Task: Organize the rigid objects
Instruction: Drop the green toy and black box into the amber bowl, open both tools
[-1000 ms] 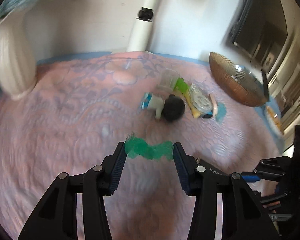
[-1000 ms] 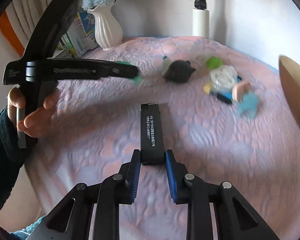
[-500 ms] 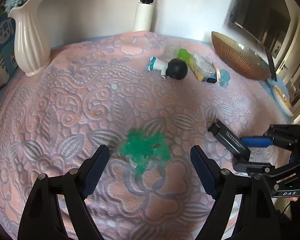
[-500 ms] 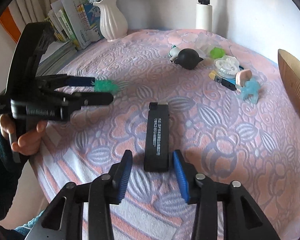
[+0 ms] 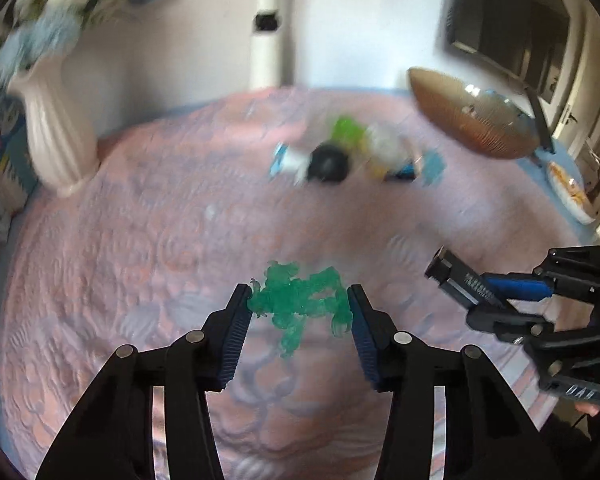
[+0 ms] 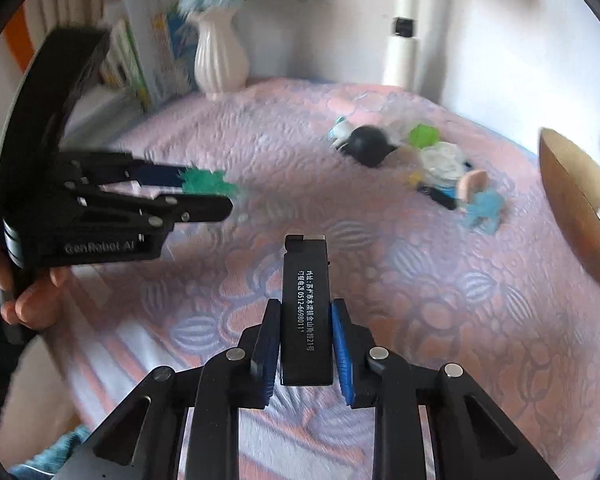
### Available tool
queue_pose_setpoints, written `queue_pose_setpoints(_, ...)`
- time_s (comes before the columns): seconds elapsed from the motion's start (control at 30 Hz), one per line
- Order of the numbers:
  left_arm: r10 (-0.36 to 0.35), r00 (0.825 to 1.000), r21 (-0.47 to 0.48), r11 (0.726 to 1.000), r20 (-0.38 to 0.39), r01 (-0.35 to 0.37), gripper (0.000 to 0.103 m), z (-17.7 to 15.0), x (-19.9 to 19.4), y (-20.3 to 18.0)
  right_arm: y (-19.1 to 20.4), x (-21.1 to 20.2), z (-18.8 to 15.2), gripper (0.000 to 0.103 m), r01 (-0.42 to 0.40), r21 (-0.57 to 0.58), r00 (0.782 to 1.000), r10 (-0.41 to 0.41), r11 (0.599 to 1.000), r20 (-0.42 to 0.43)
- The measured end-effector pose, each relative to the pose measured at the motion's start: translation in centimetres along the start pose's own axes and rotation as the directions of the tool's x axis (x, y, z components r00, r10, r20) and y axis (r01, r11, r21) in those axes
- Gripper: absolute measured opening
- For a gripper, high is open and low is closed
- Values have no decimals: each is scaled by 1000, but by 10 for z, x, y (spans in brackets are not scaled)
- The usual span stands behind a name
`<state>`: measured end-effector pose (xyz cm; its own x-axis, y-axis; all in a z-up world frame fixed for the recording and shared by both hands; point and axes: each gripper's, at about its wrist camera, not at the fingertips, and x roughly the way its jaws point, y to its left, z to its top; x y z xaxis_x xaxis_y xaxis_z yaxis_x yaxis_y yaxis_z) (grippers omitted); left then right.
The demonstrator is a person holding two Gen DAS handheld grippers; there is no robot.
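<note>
Left gripper [image 5: 298, 306] closing, pads pressed on green spiky toy [image 5: 296, 300], lower centre of frame. Right gripper [image 6: 305, 332] clamped on black printed bar [image 6: 306, 308], bottom centre. Beyond, on pink patterned cloth [image 6: 440, 280], toy cluster [image 6: 416, 160] at upper right; white vase [image 6: 219, 60] upper left.

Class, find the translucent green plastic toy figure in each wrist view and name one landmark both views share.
Left wrist view: the translucent green plastic toy figure sits low centre, pinched between the left gripper pads as they close.
Right wrist view: it shows at middle left, at that gripper's tips.
Shared landmark: the white ribbed vase at the table's far edge.
</note>
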<state>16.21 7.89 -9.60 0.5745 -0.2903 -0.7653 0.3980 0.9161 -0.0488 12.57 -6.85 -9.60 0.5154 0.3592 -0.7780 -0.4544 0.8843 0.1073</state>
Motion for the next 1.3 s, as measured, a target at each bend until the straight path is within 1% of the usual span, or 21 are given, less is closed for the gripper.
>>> queue_pose_setpoints(0.07, -15, 999, 35, 999, 33, 14, 45, 18, -9, -12, -19, -20, 5, 24, 0, 54, 999, -3, 999, 43)
queue_pose_setpoints(0.17, -72, 993, 106, 992, 91, 62, 45, 55, -21, -41, -60, -57, 13, 24, 58, 139, 992, -72, 989, 101)
queue_pose_setpoints(0.27, -121, 981, 187, 978, 154, 91, 45, 99, -26, -79, -101, -92, 21, 24, 180, 196, 968, -209, 964, 140)
queue_pose_setpoints(0.33, -155, 971, 217, 969, 181, 115, 45, 126, -24, -104, -133, -112, 29, 24, 247, 251, 947, -288, 936, 143)
queue_pose_setpoints(0.4, -201, 961, 231, 960, 190, 155, 45, 152, -15, -129, -170, -130, 40, 24, 292, 319, 930, -346, 901, 125)
queue_pose_setpoints(0.47, -242, 954, 234, 952, 177, 198, 45, 176, 1, -153, -199, -143, 50, 24, 320, 360, 920, -379, 876, 105)
queue_pose_setpoints(0.53, -267, 951, 240, 944, 158, 225, 45, 190, 19, -173, -228, -150, 57, 24, 330, 391, 919, -386, 859, 73)
queue_pose_setpoints(0.6, -282, 953, 247, 937, 114, 247, 45, 197, 41, -190, -251, -148, 59, 24, 305, 414, 937, -349, 857, 32)
queue_pose_setpoints(0.63, -288, 953, 247, 934, 90, 259, 45, 198, 53, -198, -265, -142, 60, 24, 275, 430, 952, -306, 860, 1)
queue_pose_setpoints(0.7, -308, 951, 244, 925, 39, 290, 45, 197, 73, -209, -280, -129, 59, 24, 246, 441, 967, -251, 863, -47)
queue_pose_setpoints(0.77, -347, 938, 232, 911, -17, 341, 46, 194, 93, -215, -286, -115, 58, 24, 256, 432, 966, -239, 865, -95)
queue_pose_setpoints(0.87, -318, 947, 238, 917, -52, 321, 46, 193, 110, -223, -288, -98, 55, 24, 269, 409, 962, -228, 872, -147)
queue_pose_setpoints(0.97, -320, 945, 239, 914, -66, 327, 46, 195, 117, -227, -290, -84, 54, 24, 283, 390, 956, -226, 876, -187)
queue_pose_setpoints(1.03, -318, 946, 237, 916, -66, 324, 47, 197, 119, -229, -293, -81, 52, 24, 307, 392, 948, -242, 867, -207)
queue_pose_setpoints(1.07, -317, 946, 227, 918, -68, 324, 49, 198, 120, -229, -295, -80, 53, 24, 313, 398, 946, -247, 862, -208)
queue_pose_setpoints(1.1, -316, 946, 216, 921, -71, 324, 64, 198, 119, -226, -298, -83, 54, 24, 317, 412, 946, -252, 854, -206)
queue_pose_setpoints(1.13, -313, 947, 203, 926, -67, 320, 80, 200, 118, -225, -301, -84, 54, 29, 323, 426, 944, -255, 845, -208)
queue_pose_setpoints(1.17, -315, 948, 188, 929, -52, 319, 81, 201, 115, -221, -305, -89, 54, 33, 321, 452, 946, -255, 832, -201)
queue_pose_setpoints(1.2, -323, 946, 179, 929, -33, 323, 81, 201, 107, -215, -306, -96, 53, 35, 295, 476, 955, -247, 829, -163)
queue_pose_setpoints(1.27, -327, 945, 160, 933, -3, 324, 81, 200, 92, -204, -302, -109, 53, 35, 264, 493, 964, -243, 829, -107)
queue_pose_setpoints(1.3, -328, 945, 152, 934, 11, 323, 81, 198, 83, -197, -298, -114, 53, 35, 267, 490, 963, -253, 830, -96)
